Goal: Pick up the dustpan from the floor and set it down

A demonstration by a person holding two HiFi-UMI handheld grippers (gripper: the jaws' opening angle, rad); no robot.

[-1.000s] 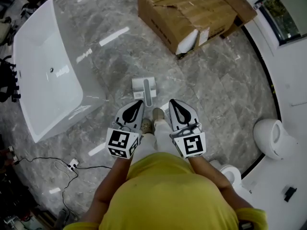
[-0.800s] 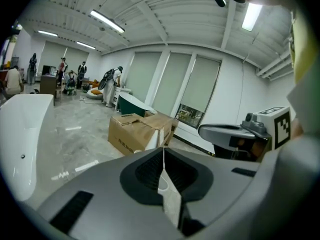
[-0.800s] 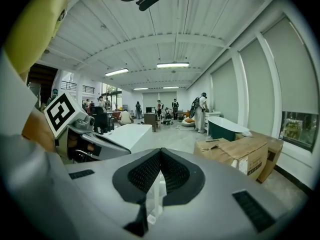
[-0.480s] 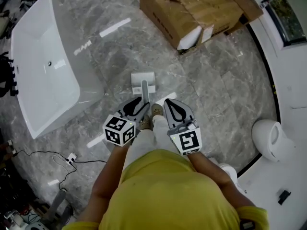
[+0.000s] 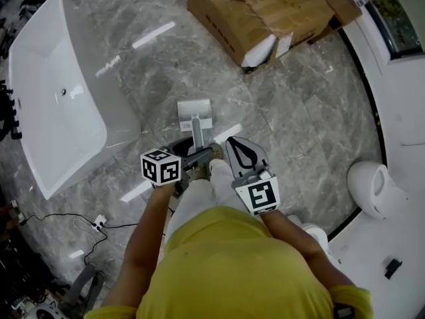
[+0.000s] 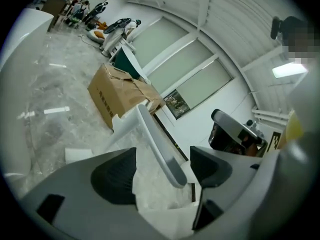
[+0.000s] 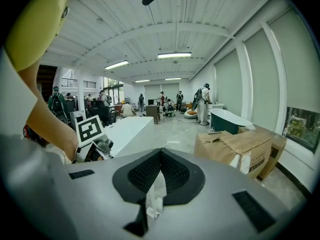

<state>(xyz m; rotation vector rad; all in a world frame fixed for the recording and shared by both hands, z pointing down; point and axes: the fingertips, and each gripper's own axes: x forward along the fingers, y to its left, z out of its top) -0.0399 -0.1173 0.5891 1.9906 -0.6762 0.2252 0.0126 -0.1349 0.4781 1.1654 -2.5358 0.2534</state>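
Head view puts the dustpan point(image 5: 194, 111) on the floor point(image 5: 299, 125) just ahead of our feet, its pan flat and its long handle point(image 6: 155, 134) rising toward us. The pickup has barely begun, we judge. The left gripper point(image 6: 161, 174) has its jaws apart on either side of the handle, whose rounded end stands in the gap between the two black pads, but they have not closed on it, and we cannot tell whether either pad touches it. The right gripper point(image 7: 160, 156) hangs just to the right with its jaws together and nothing gripped. Closing, lifting and setting the dustpan down are all left to do.

The dustpan looks like pale grey moulded plastic, with a shallow rectangular pan and a slim, smooth, slightly flattened handle. The jaws are matte grey shells with dark ribbed pads, which should bite well on that slick handle. The floor is polished grey stone, veined and glossy enough to mirror the ceiling lights. A torn brown cardboard box point(image 5: 265, 12) lies far ahead, and a glossy white bathtub point(image 5: 53, 92) sits to the left.
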